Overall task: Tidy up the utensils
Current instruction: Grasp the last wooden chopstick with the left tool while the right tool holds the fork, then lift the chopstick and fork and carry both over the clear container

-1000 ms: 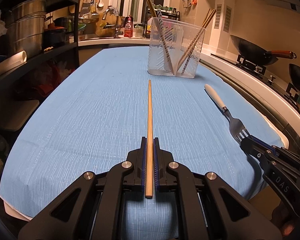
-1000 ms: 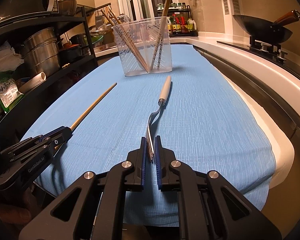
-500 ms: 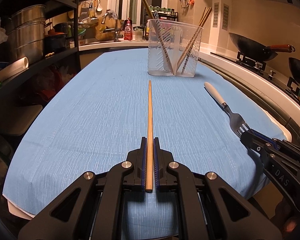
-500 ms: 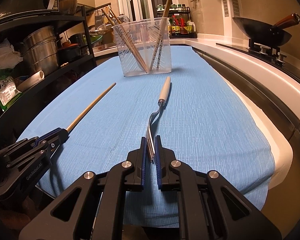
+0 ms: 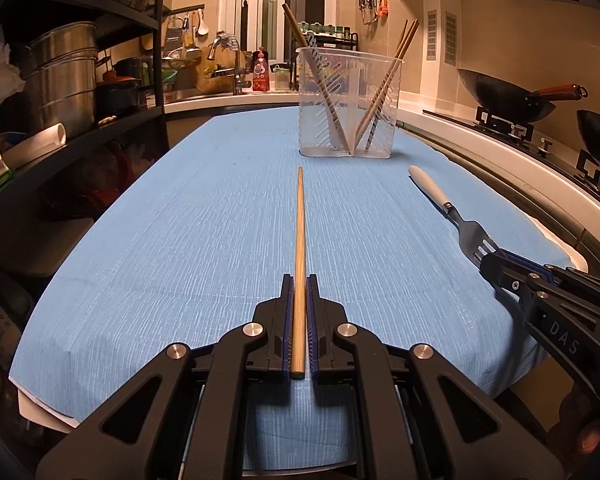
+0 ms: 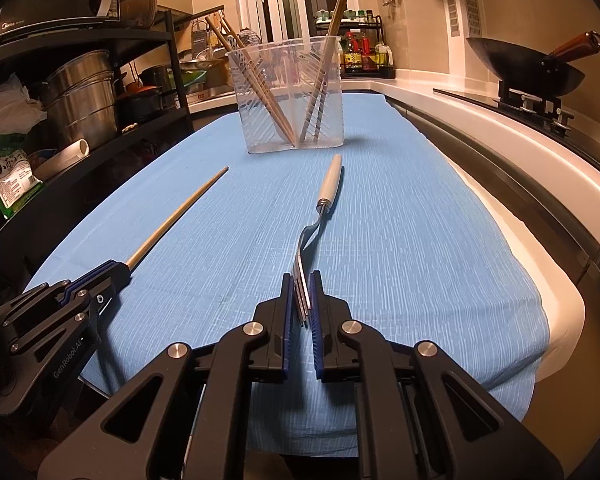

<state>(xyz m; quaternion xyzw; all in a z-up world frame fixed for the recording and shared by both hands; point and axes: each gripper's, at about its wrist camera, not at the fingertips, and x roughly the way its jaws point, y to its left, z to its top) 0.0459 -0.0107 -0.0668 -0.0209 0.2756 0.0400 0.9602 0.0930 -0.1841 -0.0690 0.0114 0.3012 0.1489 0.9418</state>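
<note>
My left gripper is shut on the thick end of a wooden chopstick that points straight ahead over the blue cloth. The right gripper is shut on the tines of a white-handled fork, whose handle points away toward a clear plastic utensil holder. That holder stands at the far middle of the table with several chopsticks leaning in it. From the left wrist the fork and right gripper appear at the right; from the right wrist the chopstick and left gripper appear at the left.
A blue tablecloth covers the table. A black shelf rack with steel pots stands along the left. To the right runs a white counter with a wok on a stove. A sink area lies beyond the table.
The left wrist view has tilted slightly, so the room behind has shifted a little. Both grips and both utensils stand as before.
</note>
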